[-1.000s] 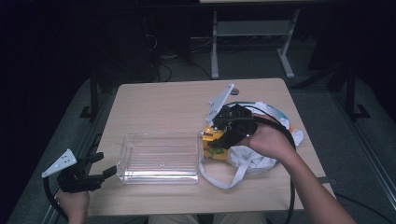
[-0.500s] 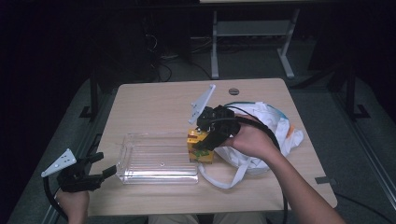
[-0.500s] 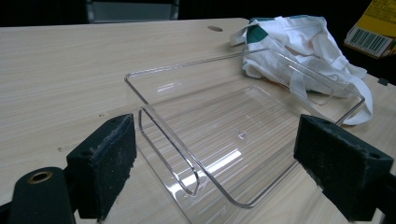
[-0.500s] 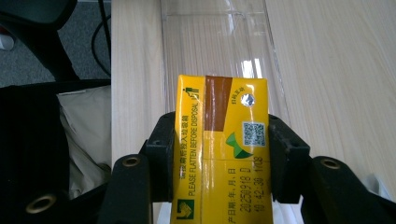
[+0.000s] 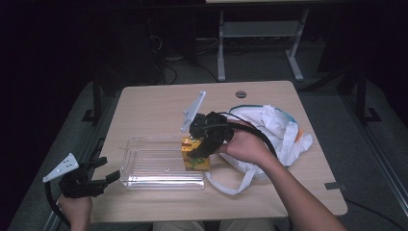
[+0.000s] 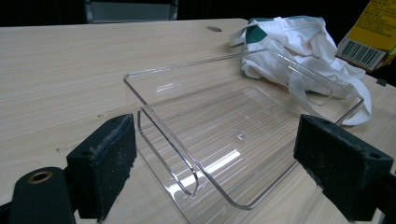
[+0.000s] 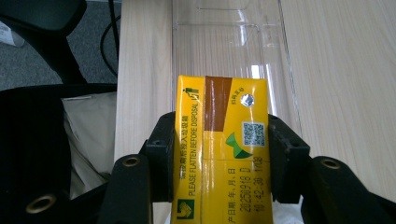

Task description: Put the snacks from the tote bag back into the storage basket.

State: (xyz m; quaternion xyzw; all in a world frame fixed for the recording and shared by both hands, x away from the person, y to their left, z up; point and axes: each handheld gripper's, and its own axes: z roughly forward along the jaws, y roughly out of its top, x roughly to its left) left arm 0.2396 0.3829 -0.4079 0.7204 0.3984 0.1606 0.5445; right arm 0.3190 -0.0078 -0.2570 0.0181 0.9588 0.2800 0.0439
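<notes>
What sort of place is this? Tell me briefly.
Probably a lab or recording room, dimly lit: a bare wooden table on grey carpet, a metal stand behind, loose cables on the floor.

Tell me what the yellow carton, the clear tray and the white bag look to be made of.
Yellow carton: coated paperboard, likely; glossy print, foil straw spot, folded seams.
Clear tray: hard transparent plastic, probably acrylic; wood grain shows through, edges glint.
White bag: soft fabric, seemingly; it slumps in wrinkles, straps lie limp.

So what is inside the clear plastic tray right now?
Nothing lies in the clear plastic tray; the table's wood grain shows through its bottom. The right gripper holds a yellow drink carton at its right end. The high view does not settle whether the carton is inside it.
</notes>
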